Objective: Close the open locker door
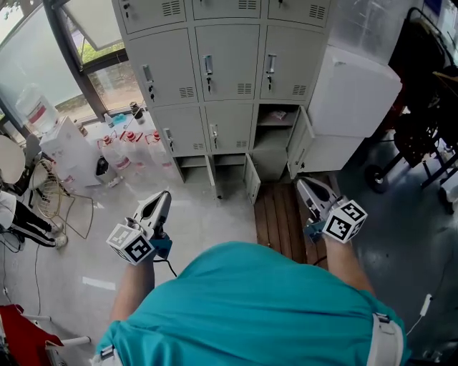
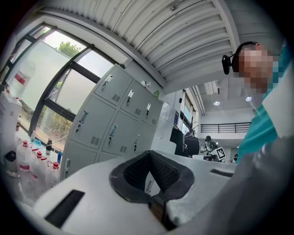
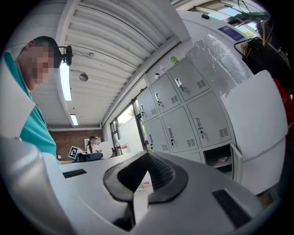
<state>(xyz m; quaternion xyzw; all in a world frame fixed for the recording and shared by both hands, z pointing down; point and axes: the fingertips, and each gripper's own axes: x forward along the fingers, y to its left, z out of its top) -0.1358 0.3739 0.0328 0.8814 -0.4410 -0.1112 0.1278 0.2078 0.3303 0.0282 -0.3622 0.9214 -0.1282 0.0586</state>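
Grey locker door (image 1: 300,146) open; top lockers (image 1: 225,7) cropped; left gripper (image 1: 165,195), right gripper (image 1: 303,186) closed.

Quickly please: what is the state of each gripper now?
Left gripper: closed, holding nothing.
Right gripper: closed, holding nothing.

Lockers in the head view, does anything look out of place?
Yes. The bottom-right locker stands open, its door swung out to the right, unlike the shut lockers above it.
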